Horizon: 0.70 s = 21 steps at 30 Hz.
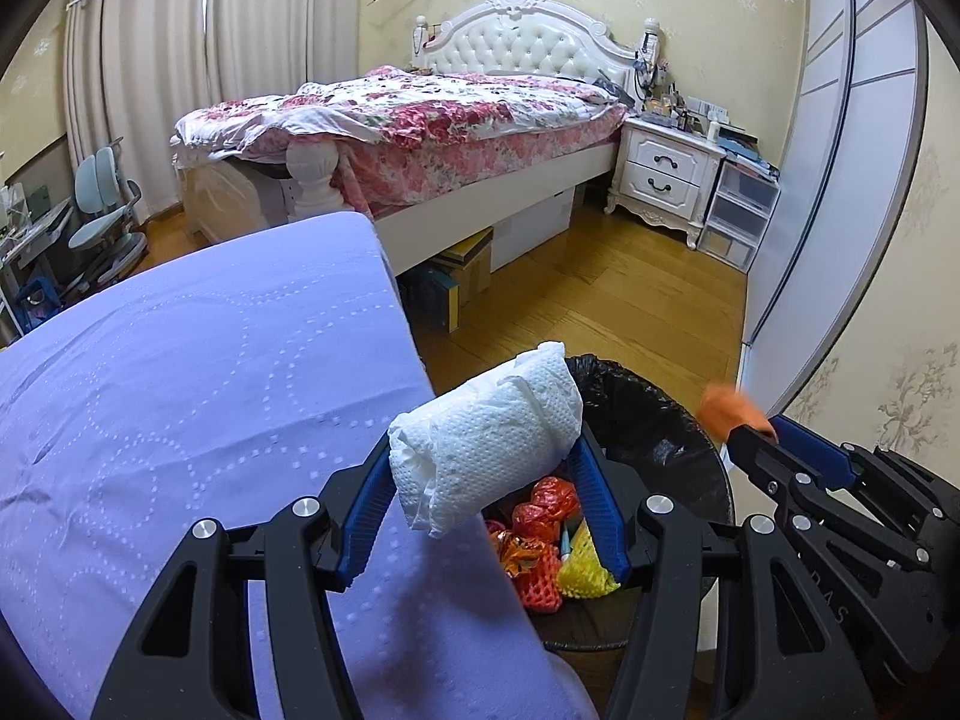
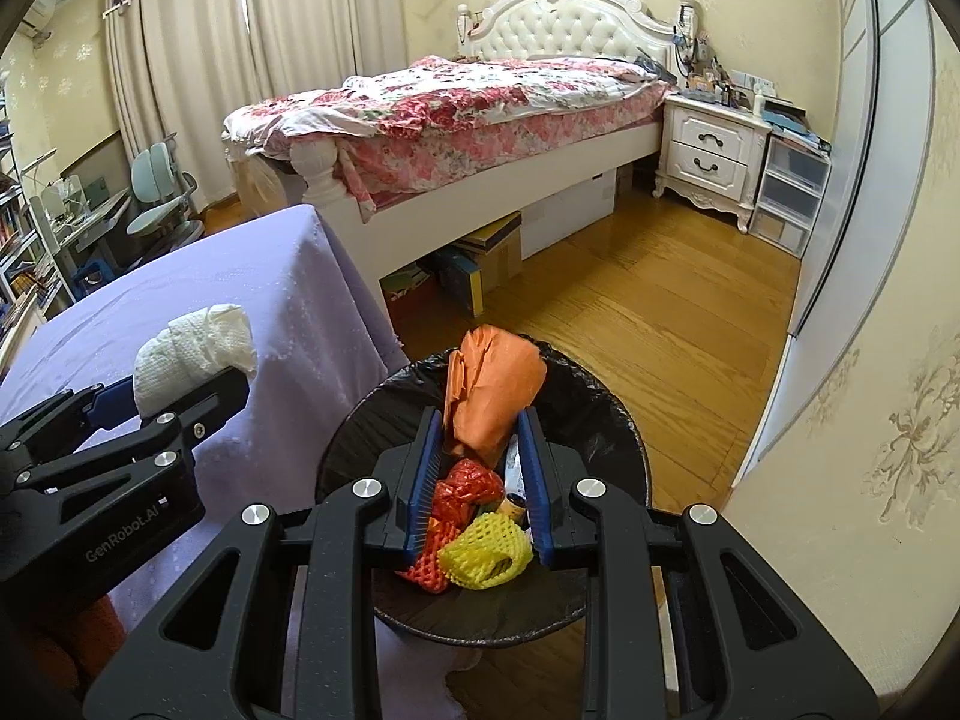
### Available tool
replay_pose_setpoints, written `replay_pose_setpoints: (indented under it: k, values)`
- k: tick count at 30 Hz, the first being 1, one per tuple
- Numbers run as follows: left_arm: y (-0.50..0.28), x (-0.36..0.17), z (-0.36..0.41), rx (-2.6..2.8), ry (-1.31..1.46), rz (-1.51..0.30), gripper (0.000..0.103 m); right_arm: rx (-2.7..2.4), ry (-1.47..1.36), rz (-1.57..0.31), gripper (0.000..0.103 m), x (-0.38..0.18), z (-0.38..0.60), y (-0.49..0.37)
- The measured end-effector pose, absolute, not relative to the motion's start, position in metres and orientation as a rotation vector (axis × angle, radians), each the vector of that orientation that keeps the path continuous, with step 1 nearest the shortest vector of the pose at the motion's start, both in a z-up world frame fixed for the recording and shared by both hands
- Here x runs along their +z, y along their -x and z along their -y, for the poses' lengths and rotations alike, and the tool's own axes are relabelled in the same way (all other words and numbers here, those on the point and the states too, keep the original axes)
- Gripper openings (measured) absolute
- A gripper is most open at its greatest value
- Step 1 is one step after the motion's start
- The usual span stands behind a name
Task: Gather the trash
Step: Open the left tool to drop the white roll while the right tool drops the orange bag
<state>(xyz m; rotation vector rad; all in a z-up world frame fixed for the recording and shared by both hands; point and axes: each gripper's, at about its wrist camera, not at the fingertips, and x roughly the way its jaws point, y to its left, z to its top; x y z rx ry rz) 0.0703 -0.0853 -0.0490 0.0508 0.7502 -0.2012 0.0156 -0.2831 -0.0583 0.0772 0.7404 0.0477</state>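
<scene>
- Two hand-held grippers work at a bin (image 2: 606, 414) lined with a black bag, standing on a wood floor just beside a table (image 1: 180, 372) draped in lilac cloth.
- The left gripper (image 1: 480, 450) holds a white paper wad (image 1: 486, 438), a loosely rolled towel. In the left view the wad sits at centre, partly over the table edge and partly over the bin's rim at 9 o'clock.
- The wad looks very light, soft and crushable. It should not slip, since the embossed paper has grip. A hold across its middle, as now, seems best; a pinch at a loose end might unroll it.
- The left jaws are spread fairly wide around the wad and press on both its sides, pinching it.
- The right gripper (image 2: 480, 438) holds an orange wrapper (image 2: 492, 390), a crumpled sheet, above the bin's middle. In the right view it stands up toward 12 o'clock from the fingertips.
- The wrapper looks thin, light and limp, perhaps a little slick. It would likely drop straight down once let go.
- The right jaws are partly closed, narrower than the left pair, and squeeze the wrapper's lower part.
- Already in the bin: red foam net (image 2: 465, 489), yellow foam net (image 2: 486, 552) and other scraps.
- A bed (image 2: 480, 96) stands behind, at 12 o'clock.
</scene>
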Motion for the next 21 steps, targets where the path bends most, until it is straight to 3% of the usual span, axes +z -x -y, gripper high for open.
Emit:
replay_pose_setpoints:
  k: [6,11,14,21]
  values:
    - [-0.077,-0.055,0.094,-0.206,-0.058,-0.778,0.059,0.036,-0.090,-0.755,0.025,-0.065,0.287,-0.022]
    - [-0.081,-0.059,0.097,-0.201,-0.046,-0.807,0.073,0.018,-0.101,-0.753,0.026,-0.066,0.294,-0.024]
    - [-0.080,-0.059,0.097,-0.201,-0.047,-0.806,0.075,0.005,-0.108,-0.752,0.027,-0.068,0.298,-0.024]
    - [-0.076,-0.056,0.102,-0.195,-0.069,-0.784,0.079,-0.028,-0.116,-0.745,0.049,-0.067,0.307,-0.020]
